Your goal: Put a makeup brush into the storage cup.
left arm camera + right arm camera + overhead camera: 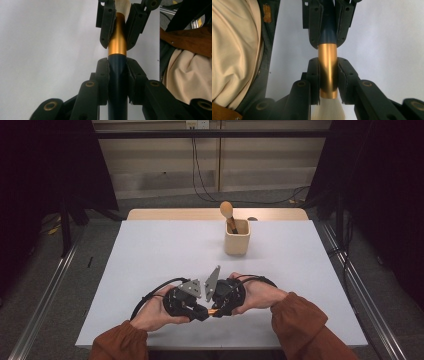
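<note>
High view: left tool (200,312) and right tool (216,311) meet at lower centre over the white tabletop (150,250), both clamping one makeup brush (213,312).
Left gripper view: jaws closed on the dark handle (117,75).
Right gripper view: jaws closed on the gold ferrule (327,72); bristles (328,110) at bottom.

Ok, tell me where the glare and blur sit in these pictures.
Left gripper view: a bright sheen runs down the brush's gold collar, near jaws soft. Right gripper view: glare on the collar too, bristles blurred. High view: table evenly lit, room edges dark.
</note>
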